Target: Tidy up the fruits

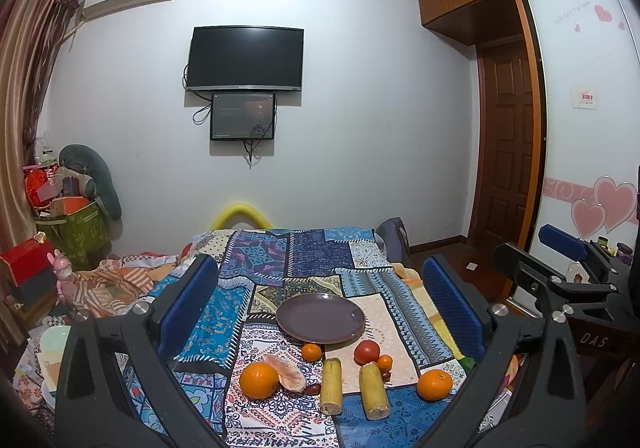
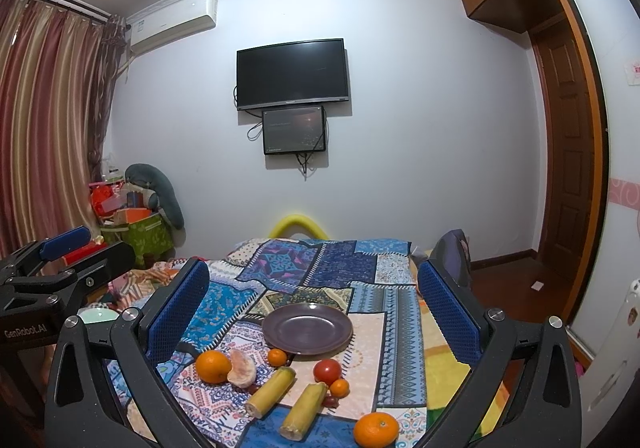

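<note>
An empty purple plate [image 1: 320, 318] [image 2: 308, 328] lies on the patchwork cloth [image 1: 320, 260]. In front of it lie a large orange [image 1: 259, 380] [image 2: 213, 366], a peeled orange piece [image 1: 289, 372] [image 2: 241, 368], a small orange [image 1: 311, 352] [image 2: 277, 357], a tomato [image 1: 367, 351] [image 2: 327, 370], another small orange [image 1: 385, 362] [image 2: 339, 387], two yellow sugarcane pieces [image 1: 331, 386] [image 1: 373, 390] [image 2: 271, 392] [image 2: 304, 404] and a second large orange [image 1: 435, 385] [image 2: 376, 430]. My left gripper [image 1: 320, 304] and right gripper [image 2: 312, 312] are open and empty, held above the fruit.
The right gripper shows at the right edge of the left wrist view [image 1: 568, 272]; the left gripper shows at the left of the right wrist view [image 2: 60, 272]. Boxes and bags [image 1: 72, 224] are piled at the left. A wardrobe [image 1: 580, 127] stands at the right.
</note>
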A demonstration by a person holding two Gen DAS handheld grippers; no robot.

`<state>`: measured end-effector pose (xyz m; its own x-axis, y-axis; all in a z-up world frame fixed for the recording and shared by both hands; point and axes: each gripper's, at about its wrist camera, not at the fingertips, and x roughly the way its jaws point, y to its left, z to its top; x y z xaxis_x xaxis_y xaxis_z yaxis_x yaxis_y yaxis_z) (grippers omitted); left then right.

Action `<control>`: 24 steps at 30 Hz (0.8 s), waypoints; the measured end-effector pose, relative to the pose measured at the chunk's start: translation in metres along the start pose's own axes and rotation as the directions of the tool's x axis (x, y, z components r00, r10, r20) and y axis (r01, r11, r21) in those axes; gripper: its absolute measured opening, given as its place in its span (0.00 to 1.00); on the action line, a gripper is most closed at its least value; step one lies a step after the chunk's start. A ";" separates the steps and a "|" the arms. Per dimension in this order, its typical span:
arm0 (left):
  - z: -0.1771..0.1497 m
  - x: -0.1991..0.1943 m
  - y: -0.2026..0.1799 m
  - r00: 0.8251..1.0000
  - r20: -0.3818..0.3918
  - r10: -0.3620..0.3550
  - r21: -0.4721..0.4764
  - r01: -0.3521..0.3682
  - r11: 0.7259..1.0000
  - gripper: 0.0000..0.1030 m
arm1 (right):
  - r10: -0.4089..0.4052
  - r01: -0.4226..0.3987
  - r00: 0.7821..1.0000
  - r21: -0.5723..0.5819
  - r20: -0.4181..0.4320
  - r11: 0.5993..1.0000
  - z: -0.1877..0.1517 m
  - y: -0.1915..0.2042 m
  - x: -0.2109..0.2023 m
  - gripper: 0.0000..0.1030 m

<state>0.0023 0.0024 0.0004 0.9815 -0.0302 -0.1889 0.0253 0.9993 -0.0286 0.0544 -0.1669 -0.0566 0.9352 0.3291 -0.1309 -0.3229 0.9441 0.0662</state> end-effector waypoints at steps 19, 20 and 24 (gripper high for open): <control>-0.020 0.036 0.020 0.995 -0.097 0.014 0.012 -0.013 1.000 1.00 | -0.037 0.039 0.994 0.018 -0.103 0.999 -0.021 -0.022 0.023 1.00; -0.022 0.040 0.024 0.994 -0.111 0.019 0.012 -0.017 1.000 1.00 | -0.045 0.048 0.991 0.027 -0.126 0.998 -0.024 -0.027 0.027 1.00; -0.033 0.062 0.043 0.984 -0.175 0.041 0.001 -0.042 0.999 1.00 | -0.068 0.082 0.972 0.055 -0.224 0.995 -0.040 -0.048 0.044 1.00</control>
<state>0.0578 0.0423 -0.0452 0.9335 0.0074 -0.3586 -0.0155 0.9997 -0.0196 0.1054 -0.1967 -0.1054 0.8986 0.2605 -0.3531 -0.2367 0.9654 0.1098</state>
